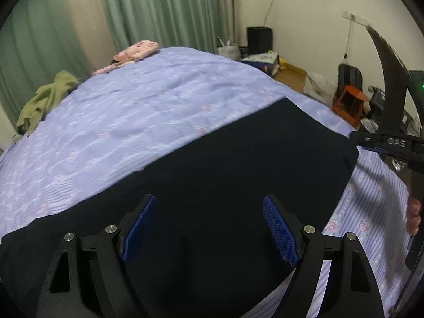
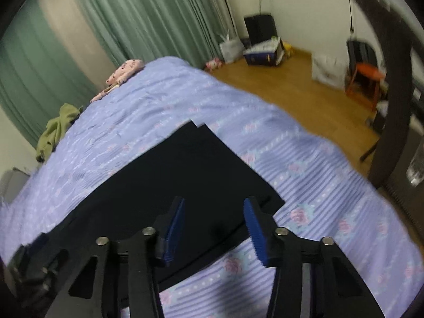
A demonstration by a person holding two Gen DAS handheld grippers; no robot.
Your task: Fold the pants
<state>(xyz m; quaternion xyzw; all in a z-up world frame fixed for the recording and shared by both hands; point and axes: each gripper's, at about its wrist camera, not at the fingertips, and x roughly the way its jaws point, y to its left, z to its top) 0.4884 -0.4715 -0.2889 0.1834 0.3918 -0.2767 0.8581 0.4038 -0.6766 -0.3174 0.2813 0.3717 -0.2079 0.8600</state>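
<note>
Black pants [image 1: 238, 159] lie flat across a lilac striped bedsheet [image 1: 145, 106], folded into a long dark band. My left gripper [image 1: 209, 198] hovers over the band with its blue pads [image 1: 281, 230] wide apart; only cloth lying below shows in the gap, so it is open. In the right wrist view the pants [image 2: 185, 172] end in a stepped corner at the far end and a square corner near my right gripper [image 2: 214, 201]. Its jaws stand narrower but apart over the cloth's near edge, pinching nothing. A black piece of the other tool [image 1: 392, 143] and a hand [image 1: 413, 217] show at the left view's right edge.
A green garment [image 1: 45, 100] and a pink cloth [image 1: 132, 53] lie at the bed's far side by green curtains [image 1: 159, 10]. Right of the bed is wooden floor [image 2: 304, 90] with boxes [image 2: 265, 50], a white bag [image 2: 327, 71] and an orange stool [image 2: 365, 79].
</note>
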